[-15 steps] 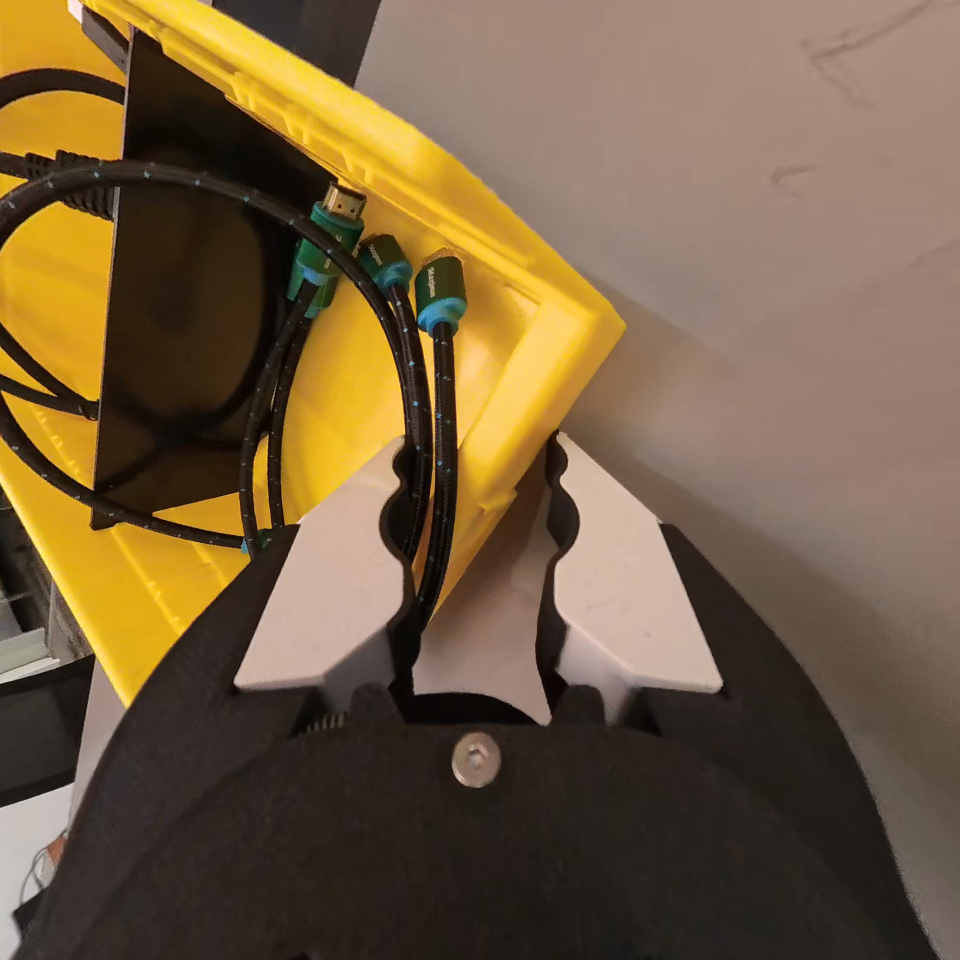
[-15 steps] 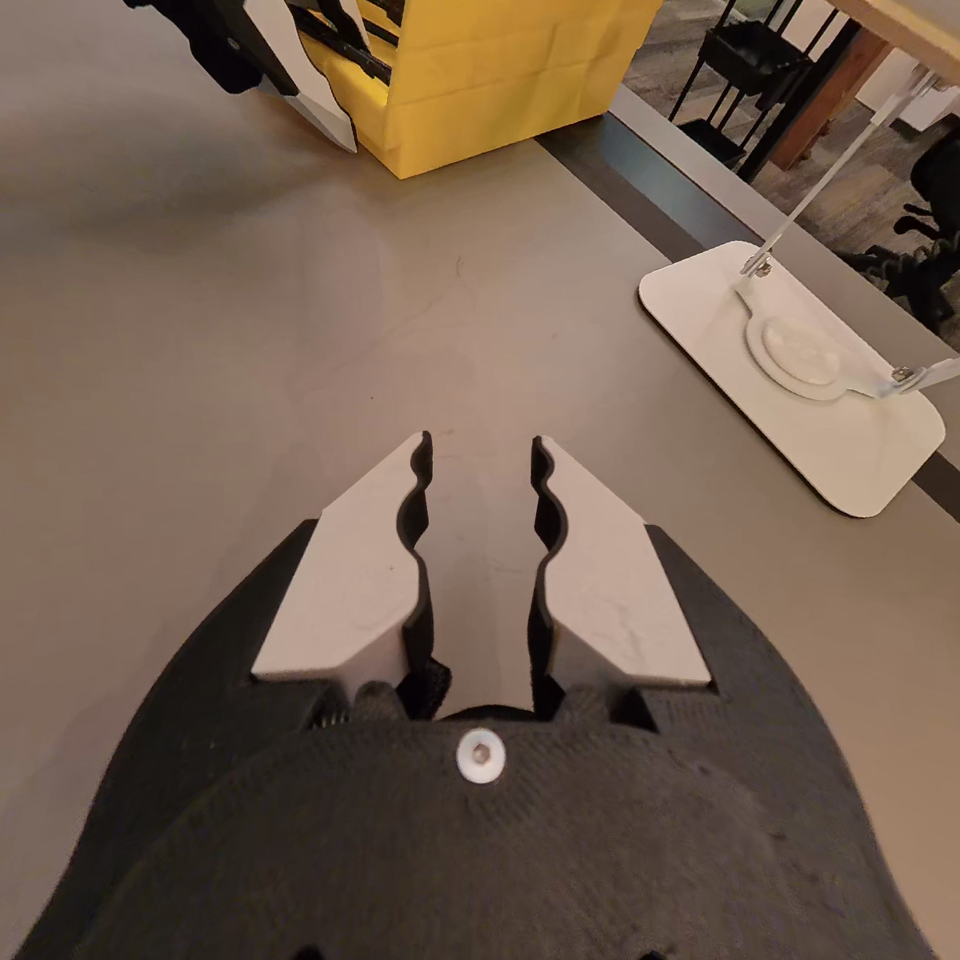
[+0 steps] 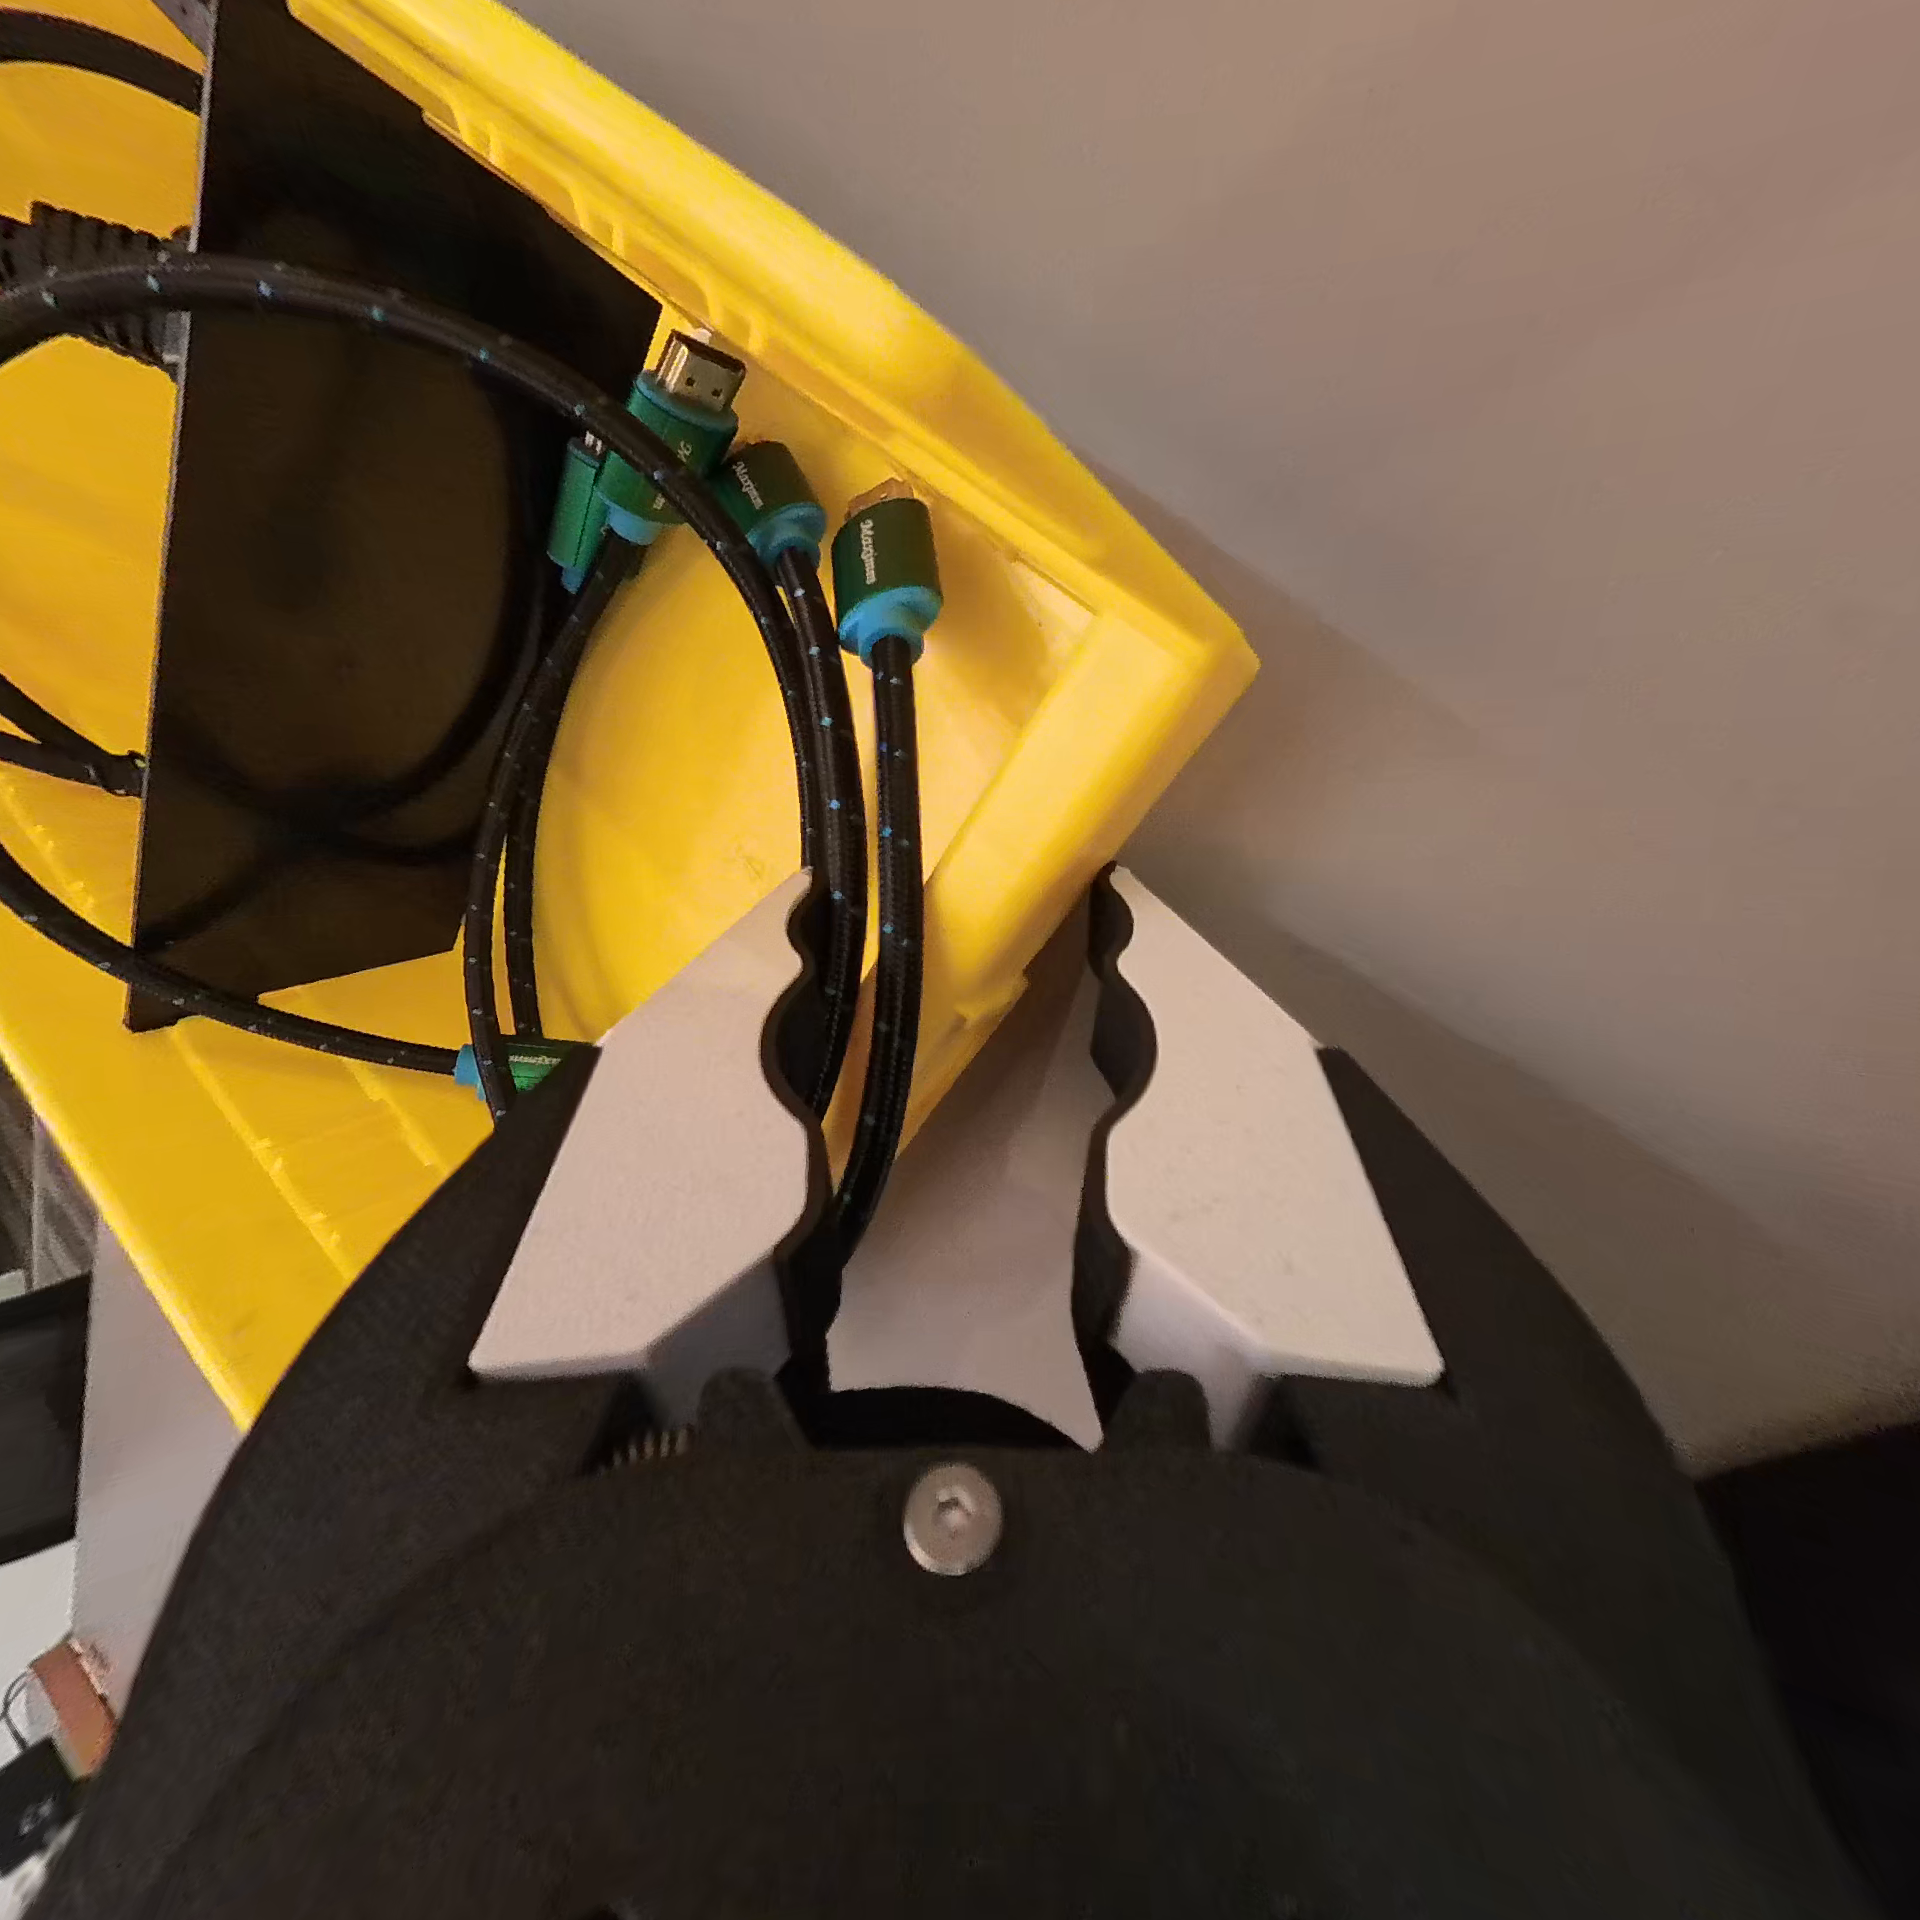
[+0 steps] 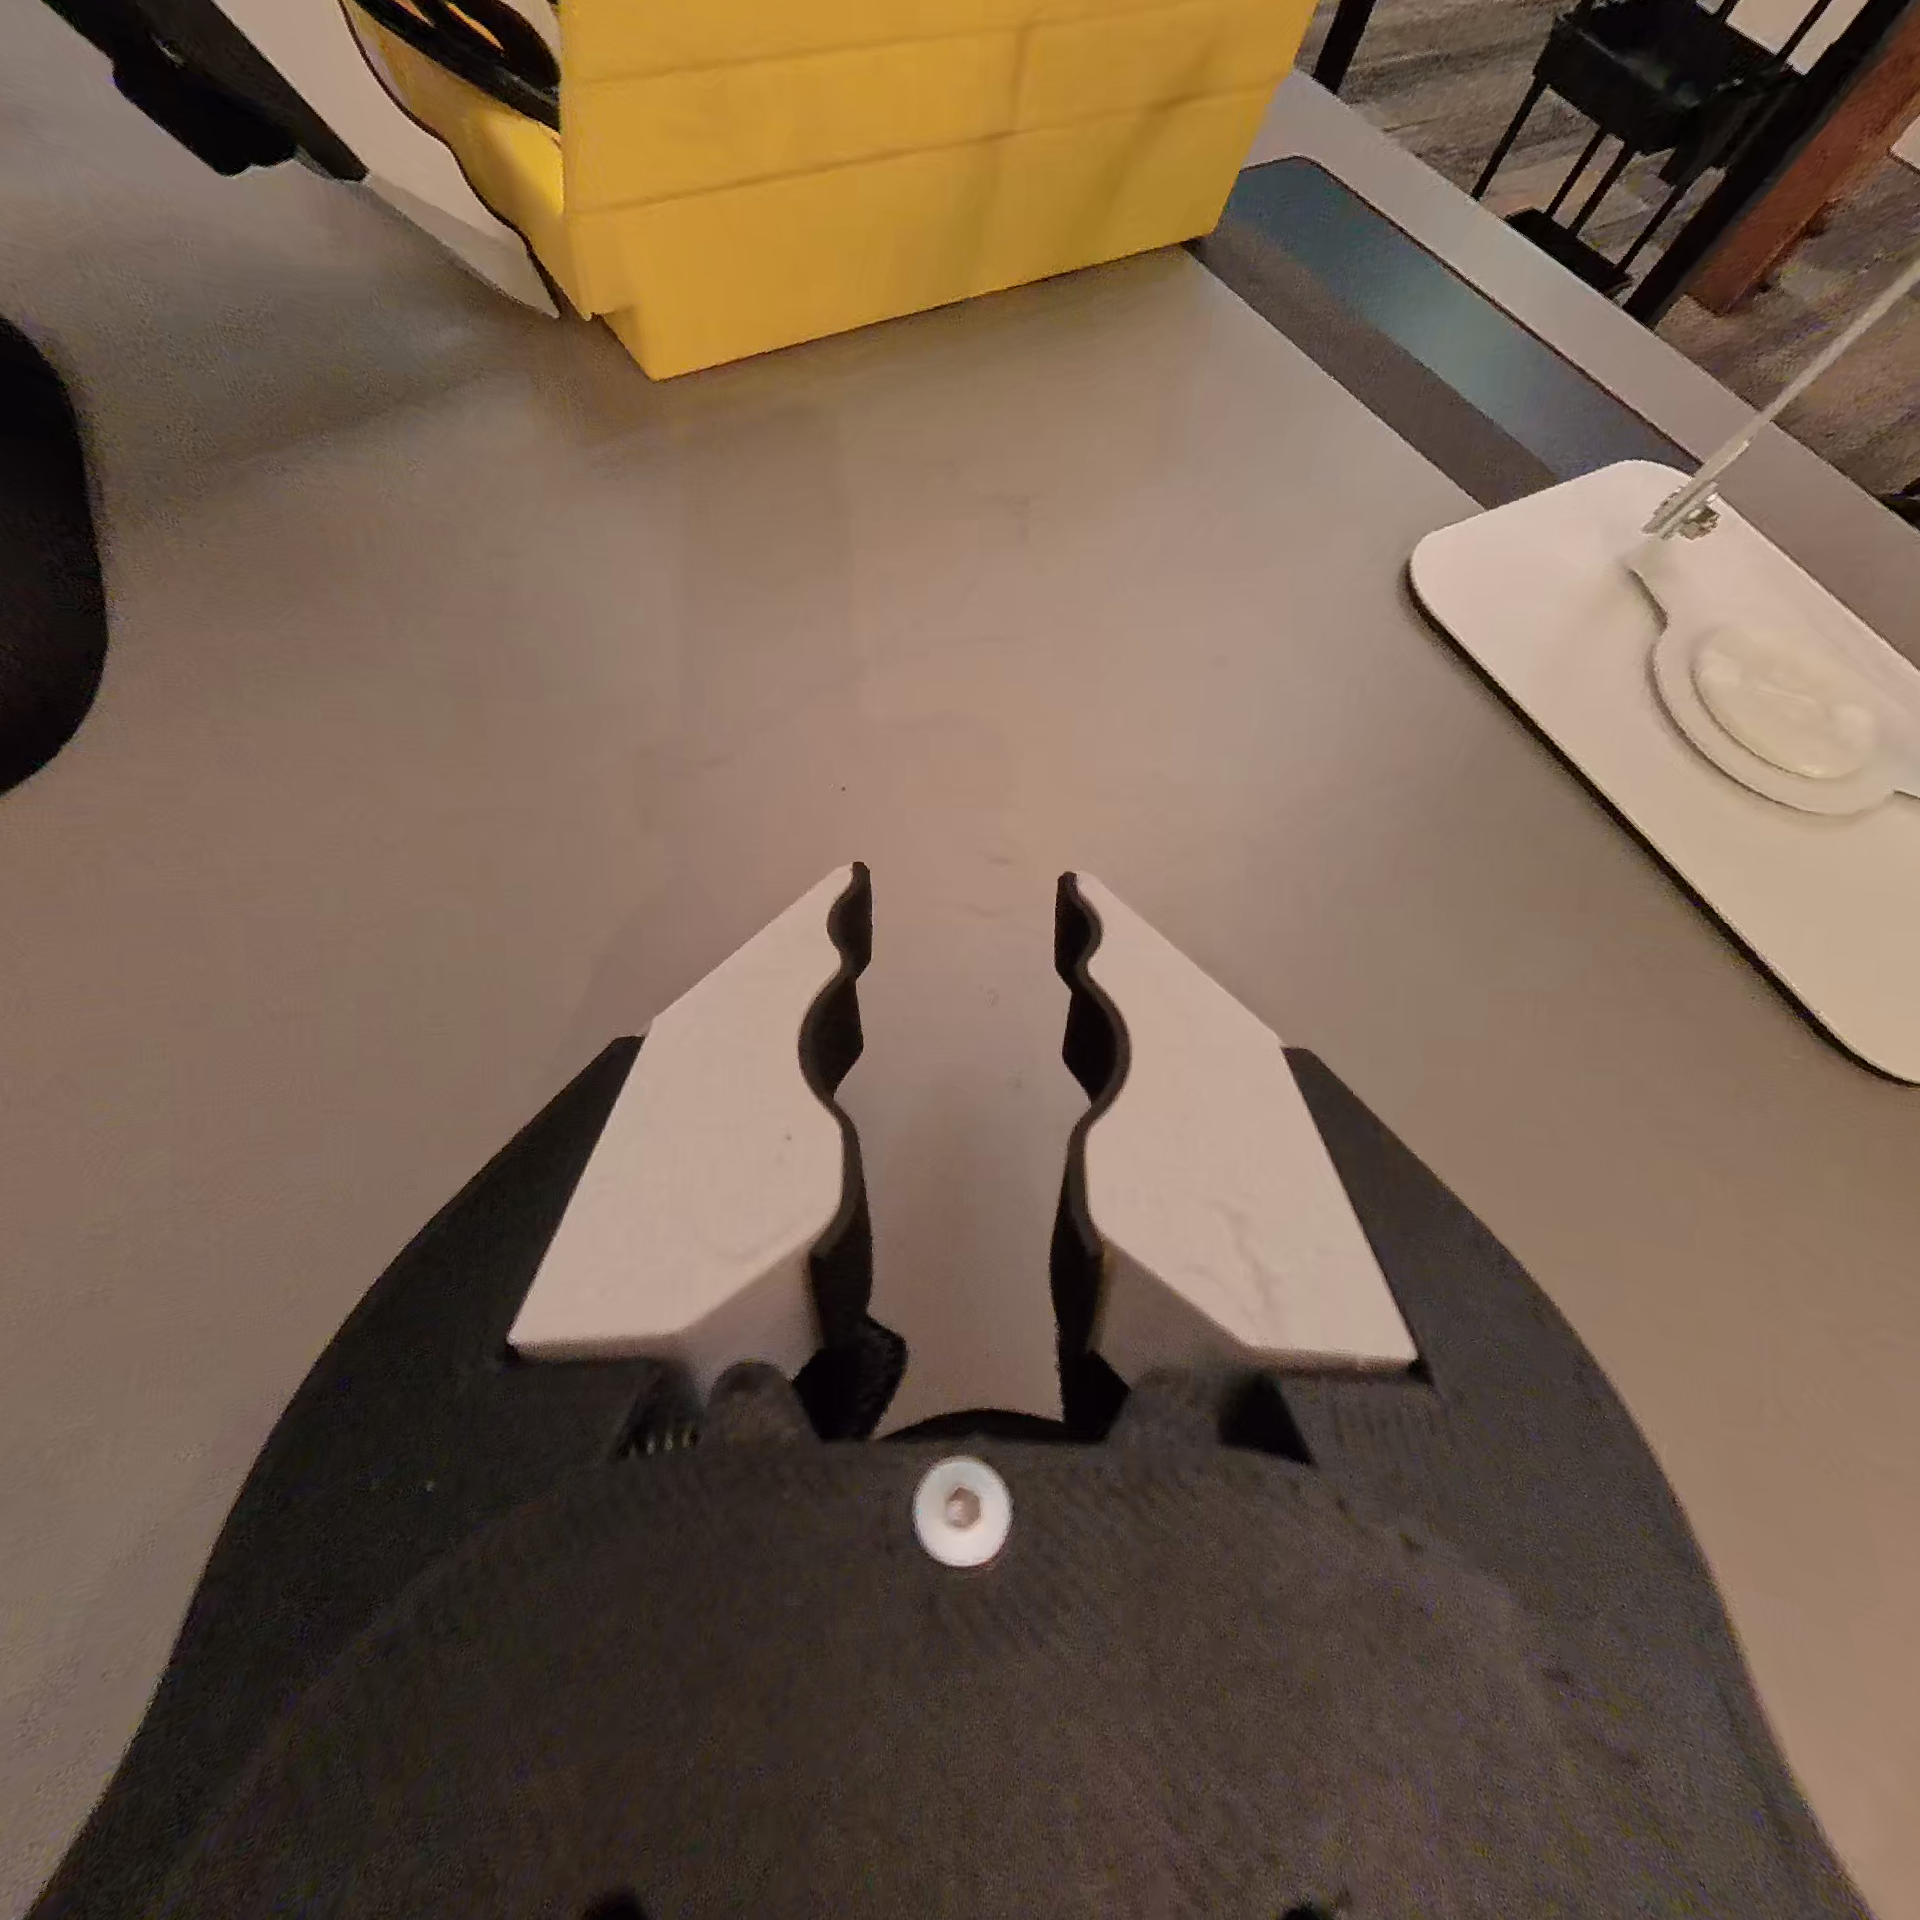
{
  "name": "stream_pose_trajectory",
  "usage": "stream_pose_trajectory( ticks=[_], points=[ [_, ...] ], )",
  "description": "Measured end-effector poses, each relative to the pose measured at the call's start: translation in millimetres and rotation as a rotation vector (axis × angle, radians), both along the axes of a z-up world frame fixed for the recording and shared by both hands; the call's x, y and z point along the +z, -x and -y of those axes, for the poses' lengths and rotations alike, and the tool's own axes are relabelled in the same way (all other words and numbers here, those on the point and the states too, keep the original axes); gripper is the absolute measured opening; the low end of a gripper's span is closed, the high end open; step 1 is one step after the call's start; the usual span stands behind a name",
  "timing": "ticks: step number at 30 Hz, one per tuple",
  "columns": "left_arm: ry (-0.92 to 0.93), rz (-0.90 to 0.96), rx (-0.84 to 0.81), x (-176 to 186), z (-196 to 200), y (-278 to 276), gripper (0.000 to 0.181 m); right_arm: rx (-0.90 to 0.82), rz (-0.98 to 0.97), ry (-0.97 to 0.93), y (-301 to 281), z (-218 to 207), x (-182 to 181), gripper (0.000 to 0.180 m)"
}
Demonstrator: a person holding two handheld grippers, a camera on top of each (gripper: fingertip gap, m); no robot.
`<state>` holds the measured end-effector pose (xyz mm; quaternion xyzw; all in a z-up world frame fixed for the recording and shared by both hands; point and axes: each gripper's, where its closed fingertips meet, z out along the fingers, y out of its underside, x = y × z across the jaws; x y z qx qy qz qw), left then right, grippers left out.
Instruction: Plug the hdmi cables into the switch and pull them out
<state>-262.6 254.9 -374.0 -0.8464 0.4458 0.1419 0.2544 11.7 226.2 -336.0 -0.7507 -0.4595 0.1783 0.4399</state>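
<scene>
Several HDMI cables (image 3: pixel 842 831) lie coiled inside a yellow bin (image 3: pixel 1091 727) at the far left of the grey surface (image 4: pixel 623 623), probably so that their loose lengths keep together and off the work area. In the left wrist view their plugs cluster against the bin's far wall near its right corner: green shells with light blue collars and bare metal tips. One plug (image 3: pixel 885 566) sits nearest the corner, a second (image 3: pixel 769 494) just left of it, and a third (image 3: pixel 681 416) beyond, its tip showing clearly. The cords are black braid flecked with blue. A flat black panel (image 3: pixel 312 520) stands in the bin to the left; whether it is the switch cannot be told from here.

The left gripper (image 3: pixel 951 883) is released, its jaws apart and straddling the bin's near right corner, one finger inside the bin and the other outside. Two cords run past the inner finger (image 3: pixel 665 1143), but nothing is clamped. I judge this a reach for a cable, aimed low on the cord and not yet at a plug.

The right gripper (image 4: pixel 961 878) is likewise released and empty, held over bare surface well short of the bin, likely waiting its turn. A white stand base (image 4: pixel 1558 623) rests at the far right, clear of both
</scene>
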Motion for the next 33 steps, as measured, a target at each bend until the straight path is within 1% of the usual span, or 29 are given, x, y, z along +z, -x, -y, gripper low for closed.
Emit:
stream_pose_trajectory(
  ticks=[3, 6, 9, 12, 14, 16, 18, 19, 21, 24, 26, 29, 33],
  points=[
    [0.017, 0.001, 0.008, -0.2, 12.1, -1.7, 0.048, 0.008, 0.004, 0.002, 1.7, 1.7, -0.9, 0.034],
    [0.016, 0.054, 0.029, 3.9, 18.0, -1.1, 0.052, 0.006, 0.000, 0.007, -0.4, 1.2, -0.9, 0.034],
    [-0.011, 0.196, 0.050, 28.6, 21.0, -4.0, 0.059, -0.001, -0.009, 0.015, -3.1, -0.4, -0.8, 0.034],
    [-0.051, 0.317, 0.051, 72.3, 20.4, -5.5, 0.061, -0.002, -0.019, 0.025, -3.5, -1.7, -1.4, 0.034],
    [-0.128, 0.392, 0.073, 108.5, 4.7, -5.0, 0.058, 0.003, -0.029, 0.038, -1.6, -1.5, -2.8, 0.034],
    [-0.176, 0.438, 0.106, 135.5, -17.4, -5.3, 0.053, 0.012, -0.029, 0.049, 1.2, -0.3, -5.4, 0.034],
    [-0.209, 0.450, 0.138, 150.9, -46.0, -7.0, 0.041, 0.025, -0.022, 0.053, 4.4, 1.2, -7.8, 0.034],
    [-0.222, 0.442, 0.145, 154.3, -62.0, -8.3, 0.038, 0.031, -0.021, 0.054, 5.9, 1.9, -8.5, 0.034],
    [-0.205, 0.417, 0.171, 150.1, -93.2, -8.4, 0.035, 0.039, -0.019, 0.057, 7.6, 3.0, -9.8, 0.034],
    [-0.183, 0.383, 0.256, 139.7, -139.4, 2.8, 0.035, 0.044, -0.011, 0.064, 6.8, 3.7, -13.5, 0.034],
    [-0.124, 0.370, 0.328, 124.6, -161.5, 13.1, 0.032, 0.044, -0.016, 0.072, 5.5, 3.0, -14.4, 0.033],
    [-0.039, 0.349, 0.417, 100.3, -183.2, 27.0, 0.030, 0.044, -0.028, 0.084, 4.7, 2.0, -15.1, 0.033],
    [0.069, 0.386, 0.500, 76.9, -195.9, 32.3, 0.030, 0.053, -0.039, 0.108, 7.2, 2.6, -19.4, 0.033]
  ],
)
